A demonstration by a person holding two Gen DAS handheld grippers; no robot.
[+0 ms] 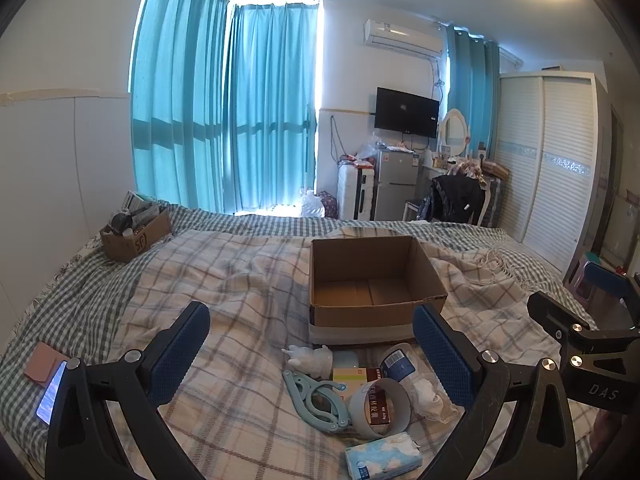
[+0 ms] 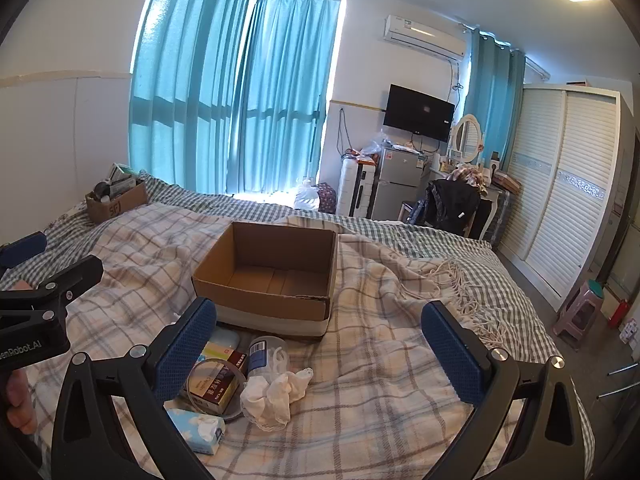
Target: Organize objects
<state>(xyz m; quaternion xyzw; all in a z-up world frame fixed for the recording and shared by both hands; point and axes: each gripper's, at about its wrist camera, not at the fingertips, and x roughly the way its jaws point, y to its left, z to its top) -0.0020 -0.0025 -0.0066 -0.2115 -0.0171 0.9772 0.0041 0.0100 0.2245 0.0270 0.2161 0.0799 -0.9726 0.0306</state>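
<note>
An empty open cardboard box stands on the plaid blanket. In front of it lies a pile: a light-blue folding hanger, a tape roll over a red medicine box, a clear bottle with a blue label, a crumpled white cloth, a tissue pack and a white figurine. My left gripper is open above the pile. My right gripper is open, with the pile at its left finger.
A phone and a pink card lie at the bed's left edge. A filled small cardboard box sits at the far left corner. A wardrobe, fridge and stool stand beyond the bed.
</note>
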